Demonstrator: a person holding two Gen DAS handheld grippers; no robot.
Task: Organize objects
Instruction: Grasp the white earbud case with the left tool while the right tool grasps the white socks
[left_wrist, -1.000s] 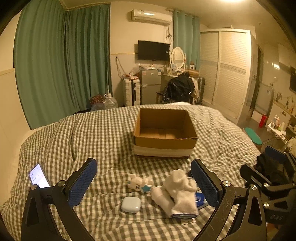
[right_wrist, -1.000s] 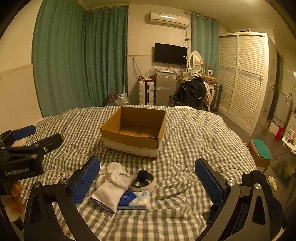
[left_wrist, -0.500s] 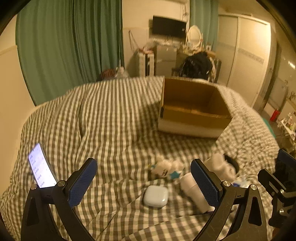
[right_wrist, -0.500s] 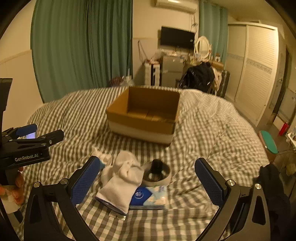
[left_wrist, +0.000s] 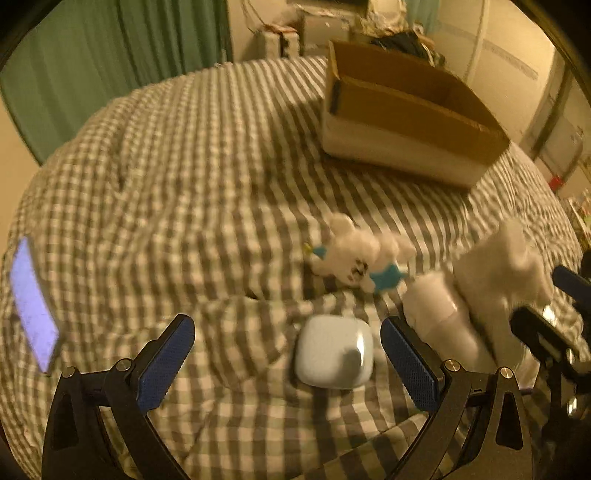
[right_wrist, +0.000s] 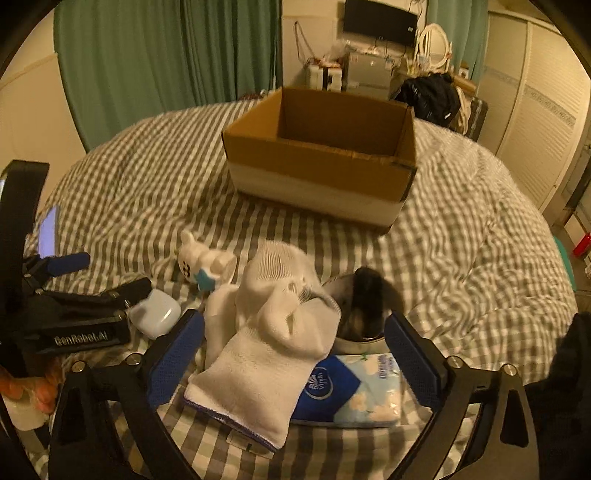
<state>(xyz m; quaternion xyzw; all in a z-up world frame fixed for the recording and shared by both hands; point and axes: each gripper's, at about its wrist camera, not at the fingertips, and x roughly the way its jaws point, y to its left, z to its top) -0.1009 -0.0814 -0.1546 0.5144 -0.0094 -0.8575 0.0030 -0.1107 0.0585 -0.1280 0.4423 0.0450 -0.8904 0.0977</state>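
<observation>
Lying nearest in the right wrist view, a tissue pack (right_wrist: 354, 395) is being covered in part by a white sock bundle (right_wrist: 273, 339), and both are being framed by the right gripper (right_wrist: 293, 363), whose jaws are being held spread wide with nothing pinched between them. The sock bundle is lying with its long axis running from near left to far right, its open cuff end pointing toward the camera and its ribbed end pointing toward the box. Just beyond it a round metal dish (right_wrist: 360, 314) with a dark object in it is being half hidden by the socks.

In the left wrist view the left gripper (left_wrist: 288, 354) is likewise being held with its jaws spread and nothing gripped; a pale earbud case (left_wrist: 334, 356) is lying between the pads, nearer the right one, which suggests it is being lined up as the first pick. Its rounded shape gives no clear long axis. A little farther off, a small white plush toy (left_wrist: 360, 258) is lying on its side, stretched left to right across the checked bedspread (left_wrist: 184, 166). A lit phone (left_wrist: 33, 306) is resting at the far left edge.

Farthest away, the open cardboard box (right_wrist: 317, 155) is standing upright on the bed, apparently being kept as the place where the loose things are to be gathered.
</observation>
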